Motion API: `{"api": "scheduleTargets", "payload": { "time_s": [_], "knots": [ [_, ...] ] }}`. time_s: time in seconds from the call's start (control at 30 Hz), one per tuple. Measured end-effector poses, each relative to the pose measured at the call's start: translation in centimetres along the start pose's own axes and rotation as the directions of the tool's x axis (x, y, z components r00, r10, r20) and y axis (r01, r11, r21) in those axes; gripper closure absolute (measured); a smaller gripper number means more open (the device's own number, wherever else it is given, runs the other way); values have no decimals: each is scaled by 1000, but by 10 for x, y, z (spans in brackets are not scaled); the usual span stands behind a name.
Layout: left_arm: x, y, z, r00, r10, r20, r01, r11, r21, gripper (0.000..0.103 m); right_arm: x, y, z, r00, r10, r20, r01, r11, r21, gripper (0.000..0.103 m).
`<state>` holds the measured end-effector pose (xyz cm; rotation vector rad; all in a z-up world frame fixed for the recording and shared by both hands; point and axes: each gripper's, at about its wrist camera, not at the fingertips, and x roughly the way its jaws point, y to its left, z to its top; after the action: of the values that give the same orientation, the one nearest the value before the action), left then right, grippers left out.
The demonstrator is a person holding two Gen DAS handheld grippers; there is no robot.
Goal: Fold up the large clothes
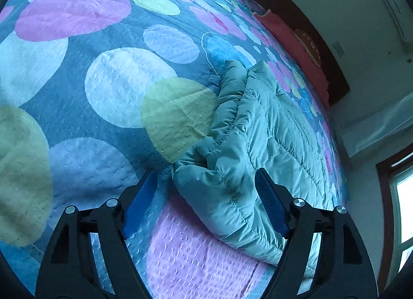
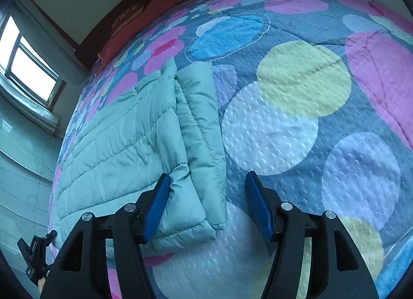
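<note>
A teal quilted puffer jacket [image 1: 260,128] lies partly folded on the bed with the spotted quilt [image 1: 124,85]. In the left wrist view its bunched corner sits between the open jaws of my left gripper [image 1: 206,185], untouched. In the right wrist view the jacket [image 2: 134,139] lies flat with a folded sleeve strip [image 2: 201,128] along its right edge. My right gripper [image 2: 207,190] is open, hovering over the sleeve's near end, with the left fingertip [image 2: 160,195] over the jacket. My left gripper shows at the lower left there [image 2: 34,255].
The spotted quilt [image 2: 296,108] spreads wide beyond the jacket. Red pillows [image 1: 296,48] and a dark wooden headboard [image 1: 322,48] lie at the bed's far end. A window [image 2: 28,64] and wall stand beside the bed's edge.
</note>
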<state>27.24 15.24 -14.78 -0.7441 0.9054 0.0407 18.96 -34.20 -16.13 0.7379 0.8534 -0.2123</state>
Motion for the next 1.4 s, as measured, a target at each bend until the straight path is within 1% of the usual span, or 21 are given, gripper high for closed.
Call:
{"api": "scheduleTargets", "payload": {
  "time_s": [0.03, 0.07, 0.1, 0.13, 0.17, 0.2, 0.23, 0.27, 0.37, 0.57, 0.9, 1.07, 1.13, 1.23, 1.3, 1.37, 1.4],
  "knots": [
    [1, -2, -1, 1000, 10, 16, -10, 1000, -1, 32, 4, 3, -1, 1000, 22, -19, -22, 1000, 3, 42],
    [2, -5, -2, 999, 19, 28, -19, 1000, 11, 47, 7, 5, -3, 999, 22, -24, -22, 1000, -2, 44],
    [4, -8, -3, 1000, 14, 27, -15, 999, 31, 52, 7, 10, -6, 1000, 2, -11, -2, 1000, -23, 46],
    [6, -9, -3, 1000, 4, 23, -5, 999, 43, 67, 7, 13, -8, 1000, -5, -1, 5, 999, -42, 57],
    [7, -8, -4, 1000, -19, 18, 18, 999, 43, 78, 7, 13, -9, 1000, 13, -2, -13, 999, -43, 68],
    [7, -7, -4, 999, -36, 15, 36, 999, 33, 82, 7, 13, -10, 1000, 27, -4, -27, 999, -35, 75],
    [5, -6, -5, 999, -43, 15, 42, 999, 30, 86, 5, 13, -11, 999, 35, -1, -35, 999, -34, 78],
    [3, -7, -6, 999, -45, 17, 45, 998, 38, 89, 3, 13, -12, 999, 47, 3, -46, 998, -36, 83],
    [-9, -12, -11, 999, -30, 33, 28, 997, 77, 92, -7, 14, -16, 998, 56, 12, -55, 997, -48, 88],
    [-41, -4, -27, 999, -21, 27, 19, 997, 78, 93, -31, 3, -37, 997, 72, -3, -72, 996, -46, 88],
    [-99, 41, -75, 999, -31, -15, 32, 998, 57, 93, -78, -23, -88, 995, 92, -47, -94, 995, -37, 88],
    [-116, 60, -94, 999, -27, -36, 29, 998, 53, 92, -89, -33, -108, 993, 93, -70, -95, 995, -34, 88],
    [-116, 64, -99, 999, -15, -41, 17, 998, 66, 91, -88, -36, -112, 992, 95, -78, -97, 995, -31, 86],
    [-115, 64, -99, 999, 18, -49, -14, 996, 86, 84, -87, -42, -113, 992, 95, -85, -95, 995, -2, 77],
    [-118, 64, -99, 998, 40, -42, -36, 994, 106, 81, -89, -42, -114, 993, 77, -84, -78, 997, -6, 69],
    [-122, 63, -99, 997, 71, -39, -66, 990, 127, 74, -94, -45, -114, 996, 55, -70, -56, 998, -11, 62],
    [-125, 65, -99, 996, 77, -35, -72, 989, 132, 74, -97, -47, -113, 997, 51, -65, -52, 999, -11, 61]
  ]
}}
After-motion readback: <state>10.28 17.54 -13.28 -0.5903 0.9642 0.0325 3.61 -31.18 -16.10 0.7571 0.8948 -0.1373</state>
